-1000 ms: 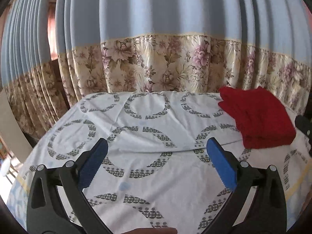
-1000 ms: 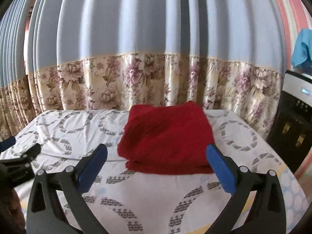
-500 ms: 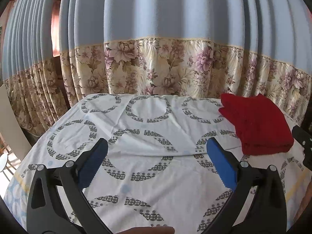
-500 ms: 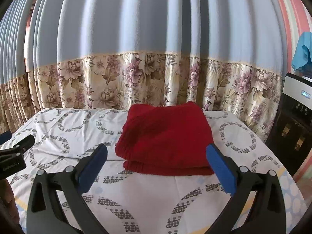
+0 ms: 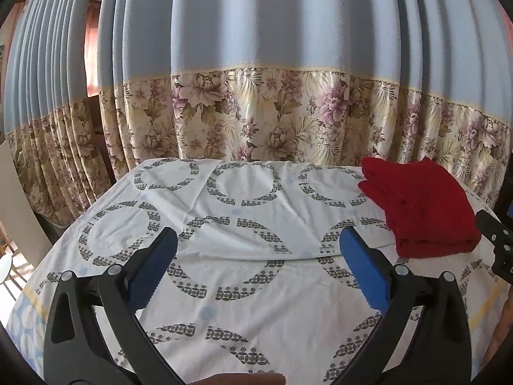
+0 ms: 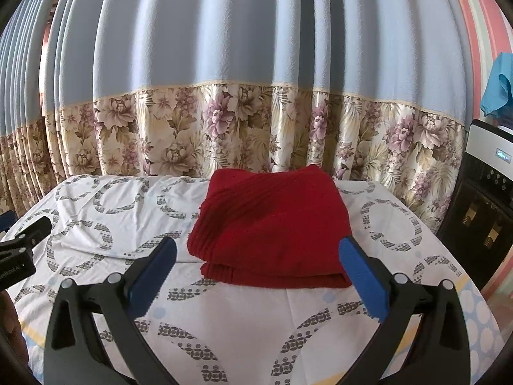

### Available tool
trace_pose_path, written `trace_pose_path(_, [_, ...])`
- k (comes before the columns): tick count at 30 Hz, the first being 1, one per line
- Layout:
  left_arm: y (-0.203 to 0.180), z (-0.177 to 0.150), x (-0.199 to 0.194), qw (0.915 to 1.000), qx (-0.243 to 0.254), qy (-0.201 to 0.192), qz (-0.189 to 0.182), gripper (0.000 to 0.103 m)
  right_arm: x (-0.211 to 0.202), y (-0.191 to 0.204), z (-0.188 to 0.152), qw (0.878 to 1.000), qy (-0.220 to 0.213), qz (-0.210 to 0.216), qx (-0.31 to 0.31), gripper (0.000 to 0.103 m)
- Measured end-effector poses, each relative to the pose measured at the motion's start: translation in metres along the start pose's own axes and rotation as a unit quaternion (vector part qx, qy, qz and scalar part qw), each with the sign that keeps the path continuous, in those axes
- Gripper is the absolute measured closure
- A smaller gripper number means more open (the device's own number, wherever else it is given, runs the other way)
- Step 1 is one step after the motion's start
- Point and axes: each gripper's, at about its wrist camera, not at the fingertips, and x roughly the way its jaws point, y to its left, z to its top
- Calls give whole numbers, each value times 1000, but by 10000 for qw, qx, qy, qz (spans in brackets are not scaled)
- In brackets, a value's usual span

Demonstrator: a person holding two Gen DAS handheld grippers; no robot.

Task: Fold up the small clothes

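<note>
Left wrist view: left gripper [image 5: 258, 268] spread wide, empty, above ring-patterned sheet [image 5: 243, 237]; folded red cloth [image 5: 423, 211] at 2 o'clock; floral curtain [image 5: 256, 122] at 12.

Right wrist view: right gripper [image 6: 256, 271] spread, empty; red cloth [image 6: 272, 224] just ahead, unobstructed; water dispenser [image 6: 481, 205] at 3 o'clock.

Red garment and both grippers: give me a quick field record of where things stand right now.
garment: red knitted cloth, folded into a flat layered stack
resting on: white bedsheet with grey ring pattern
left gripper: open, empty, above bare sheet, garment off to its right
right gripper: open, empty, facing the garment's near edge, not touching it
backdrop: blue curtain with floral hem
far right: black and white water dispenser
</note>
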Motion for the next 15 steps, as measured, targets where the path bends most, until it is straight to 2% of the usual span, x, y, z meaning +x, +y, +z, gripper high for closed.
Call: trace_pose_path(15, [0,0,-1,10000,4,-42,-25,3,0,0,-1,10000,26,9,-34,2])
